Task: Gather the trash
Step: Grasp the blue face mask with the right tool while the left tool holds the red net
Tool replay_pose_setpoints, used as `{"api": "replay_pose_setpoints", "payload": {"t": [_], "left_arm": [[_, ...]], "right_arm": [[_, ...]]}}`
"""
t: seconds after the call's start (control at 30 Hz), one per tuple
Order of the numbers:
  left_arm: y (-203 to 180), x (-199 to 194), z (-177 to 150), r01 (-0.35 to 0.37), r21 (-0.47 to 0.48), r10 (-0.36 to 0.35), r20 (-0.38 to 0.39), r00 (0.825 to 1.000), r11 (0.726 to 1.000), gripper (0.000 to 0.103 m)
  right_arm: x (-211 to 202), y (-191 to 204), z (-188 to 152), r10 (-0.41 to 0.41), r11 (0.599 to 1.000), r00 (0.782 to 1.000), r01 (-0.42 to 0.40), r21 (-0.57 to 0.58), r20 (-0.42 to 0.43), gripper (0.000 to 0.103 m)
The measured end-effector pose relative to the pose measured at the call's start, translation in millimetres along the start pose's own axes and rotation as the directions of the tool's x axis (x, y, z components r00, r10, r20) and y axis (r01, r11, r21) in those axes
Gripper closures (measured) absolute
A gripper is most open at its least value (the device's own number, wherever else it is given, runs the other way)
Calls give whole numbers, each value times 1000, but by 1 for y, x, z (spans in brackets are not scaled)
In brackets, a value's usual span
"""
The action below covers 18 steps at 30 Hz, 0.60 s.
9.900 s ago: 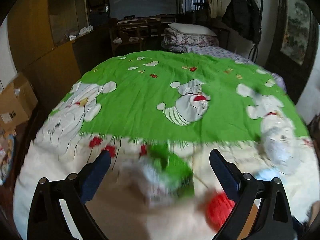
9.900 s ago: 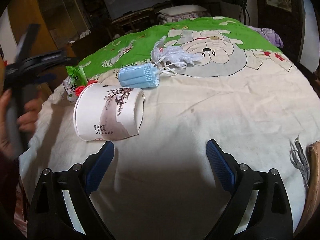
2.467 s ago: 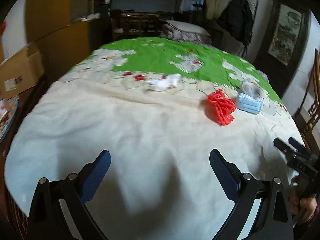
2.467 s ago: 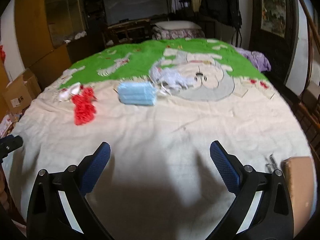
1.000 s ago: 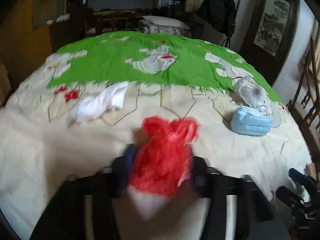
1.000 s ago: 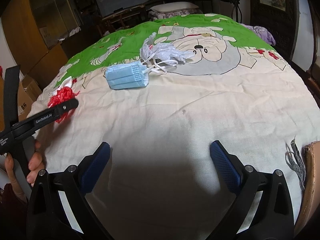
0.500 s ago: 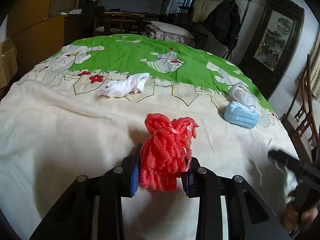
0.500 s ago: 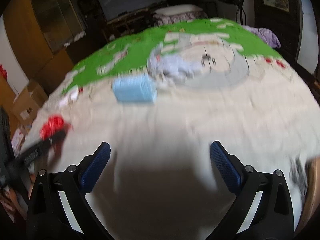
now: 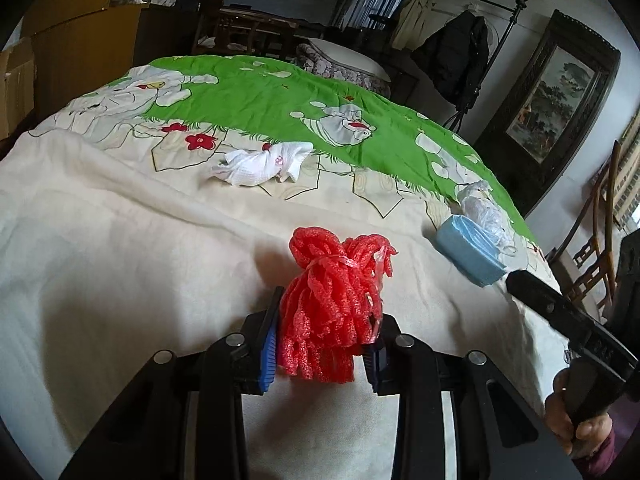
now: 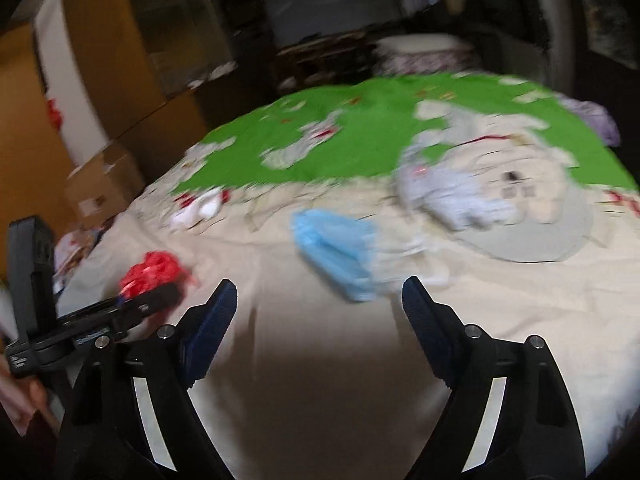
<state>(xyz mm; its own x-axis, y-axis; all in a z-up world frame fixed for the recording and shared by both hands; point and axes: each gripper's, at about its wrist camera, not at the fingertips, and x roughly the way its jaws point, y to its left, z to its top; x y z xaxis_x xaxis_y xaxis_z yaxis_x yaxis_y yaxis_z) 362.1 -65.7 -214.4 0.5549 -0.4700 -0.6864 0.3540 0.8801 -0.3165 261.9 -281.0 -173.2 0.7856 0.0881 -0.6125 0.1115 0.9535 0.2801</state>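
Red foam netting [image 9: 334,308], bunched and knotted (ends frayed), sits clenched in the left tool [image 9: 322,350].

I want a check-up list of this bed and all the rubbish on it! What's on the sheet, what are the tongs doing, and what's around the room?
Surface: cream bedsheet with green cartoon print, wrinkled.
Job's things: red foam net between the left tongs' pads; blue face mask and crumpled clear plastic touching each other; white tissue lying apart.
Clutter: nothing seen beyond the trash.
Tongs: left tongs shut on the red foam net; right tongs open, jaws have just been closing a little, nothing between them, mask just ahead.
Cables: nothing seen.
Surroundings: cardboard box, dark coat on a stand, framed painting, wooden chair.
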Motion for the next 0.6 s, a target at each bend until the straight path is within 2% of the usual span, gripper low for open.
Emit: {"api": "replay_pose_setpoints", "payload": {"t": [0.07,0.3,0.37,0.47,0.5,0.6], "left_arm": [[0,0,0,2,-2,-2,0,1000,1000,68],[0,0,0,3,2,-3,-1,1000,1000,66],[0,1,-1,4,4,-4,-1,1000,1000,65],[0,2,-2,6,4,-6,0,1000,1000,65],[0,2,-2,8,3,-8,0,1000,1000,65],[1,2,-1,9,2,-9,-1,1000,1000,65]], "right_arm": [[8,0,6,-41,999,999,41,-7,-13,20],[42,16,20,-58,996,997,55,-72,-45,20],[53,18,18,-68,995,994,61,-81,-88,21],[51,19,11,-20,997,994,12,-77,-103,51],[48,21,7,-4,996,994,-5,-84,-108,58],[40,25,2,3,996,996,-10,-90,-84,61]]}}
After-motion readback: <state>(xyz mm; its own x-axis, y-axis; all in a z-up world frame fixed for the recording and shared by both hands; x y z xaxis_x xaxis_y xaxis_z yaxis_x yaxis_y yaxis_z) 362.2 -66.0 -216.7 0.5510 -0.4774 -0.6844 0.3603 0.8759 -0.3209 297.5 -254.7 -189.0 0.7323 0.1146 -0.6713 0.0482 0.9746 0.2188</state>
